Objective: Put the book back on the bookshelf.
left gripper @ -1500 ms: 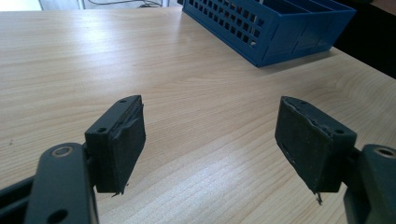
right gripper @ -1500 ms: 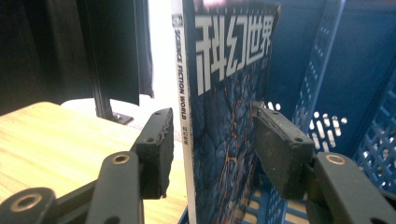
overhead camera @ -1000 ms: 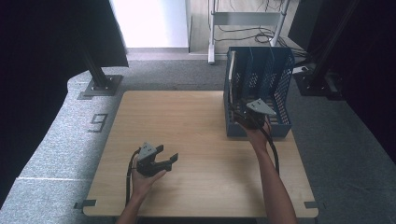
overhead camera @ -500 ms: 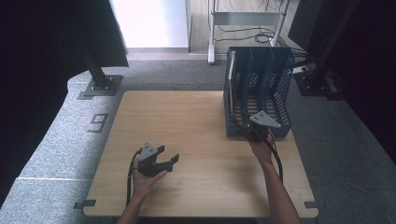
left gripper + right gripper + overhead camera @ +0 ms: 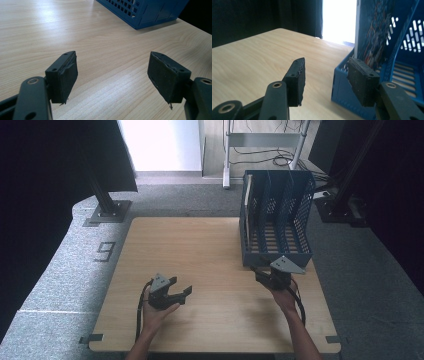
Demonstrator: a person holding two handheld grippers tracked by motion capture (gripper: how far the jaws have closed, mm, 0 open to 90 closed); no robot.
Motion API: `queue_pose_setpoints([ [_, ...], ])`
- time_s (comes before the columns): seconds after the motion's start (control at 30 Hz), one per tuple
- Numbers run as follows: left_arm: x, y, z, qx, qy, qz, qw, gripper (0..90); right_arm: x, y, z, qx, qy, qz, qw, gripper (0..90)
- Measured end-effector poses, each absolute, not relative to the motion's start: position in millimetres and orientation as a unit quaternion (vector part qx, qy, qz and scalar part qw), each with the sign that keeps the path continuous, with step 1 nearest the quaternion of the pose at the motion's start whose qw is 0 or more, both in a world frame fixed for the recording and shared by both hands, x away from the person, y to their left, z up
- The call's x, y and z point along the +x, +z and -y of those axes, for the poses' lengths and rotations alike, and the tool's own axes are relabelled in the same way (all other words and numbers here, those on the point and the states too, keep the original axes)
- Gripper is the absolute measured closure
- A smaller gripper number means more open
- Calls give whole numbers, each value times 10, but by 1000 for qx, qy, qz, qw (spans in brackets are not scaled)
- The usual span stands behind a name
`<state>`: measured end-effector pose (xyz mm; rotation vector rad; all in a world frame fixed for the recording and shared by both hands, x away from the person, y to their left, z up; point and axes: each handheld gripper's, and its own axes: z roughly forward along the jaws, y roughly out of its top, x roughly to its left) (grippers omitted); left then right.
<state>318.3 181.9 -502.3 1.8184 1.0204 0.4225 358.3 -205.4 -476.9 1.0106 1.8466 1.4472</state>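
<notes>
The left tongs (image 5: 181,294) rest low over the near-left tabletop (image 5: 200,250), jaws spread wide with nothing between them. At the near right, the right tongs (image 5: 260,276) sit just before the blue rack (image 5: 275,220), jaws parted and empty. A book (image 5: 374,32) stands upright in the rack's left compartment.

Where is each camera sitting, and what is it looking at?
High view: sits above the person's side, looking forward and down at the table; both forearms show, with the left gripper and right gripper.
Left gripper view: rides the left gripper, looking across the table toward the blue rack; its two open jaws show.
Right gripper view: rides the right gripper, facing the blue rack's near corner; its open jaws show.
All three share the table and rack.
</notes>
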Motion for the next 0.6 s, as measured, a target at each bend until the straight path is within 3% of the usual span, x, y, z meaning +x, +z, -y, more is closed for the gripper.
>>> queue_pose_setpoints([
  [0.6,3183,-5065,-1806,752,172,-420,478,238,3272,-5163,2130,387,519,-715,264,482],
])
